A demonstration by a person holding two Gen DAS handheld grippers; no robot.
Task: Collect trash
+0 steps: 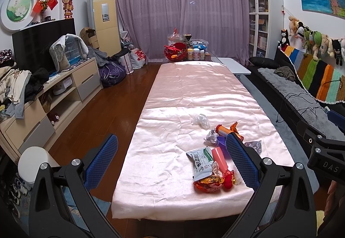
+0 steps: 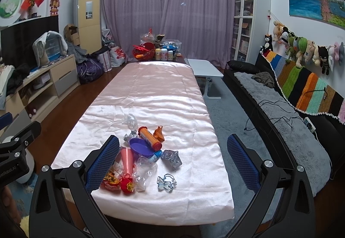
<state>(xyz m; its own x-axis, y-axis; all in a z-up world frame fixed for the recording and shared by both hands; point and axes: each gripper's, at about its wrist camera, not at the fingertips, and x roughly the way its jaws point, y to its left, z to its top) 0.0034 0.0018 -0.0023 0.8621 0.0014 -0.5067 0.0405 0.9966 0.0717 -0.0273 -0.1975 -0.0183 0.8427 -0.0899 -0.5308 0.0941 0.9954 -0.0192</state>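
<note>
Trash lies in a heap on the near end of the pink satin table [image 1: 172, 173], which also shows in the right wrist view [image 2: 194, 173]. The heap holds a white-green wrapper [image 1: 200, 159], a pink tube with a red end [image 2: 126, 164], an orange-red wrapper [image 1: 208, 183], a purple dish [image 2: 141, 146], an orange tube [image 2: 149, 137], foil balls [image 2: 130, 136], and clear crumpled plastic [image 2: 145, 168]. My left gripper [image 1: 171, 161] is open and empty, above the table's near left. My right gripper [image 2: 172, 162] is open and empty over the heap.
A red basket [image 1: 175, 51] and jars stand at the table's far end. A TV cabinet [image 1: 54, 97] with clothes runs along the left. A black sofa [image 2: 280, 108] with a grey throw runs along the right. A white side table [image 2: 204, 68] stands beside it.
</note>
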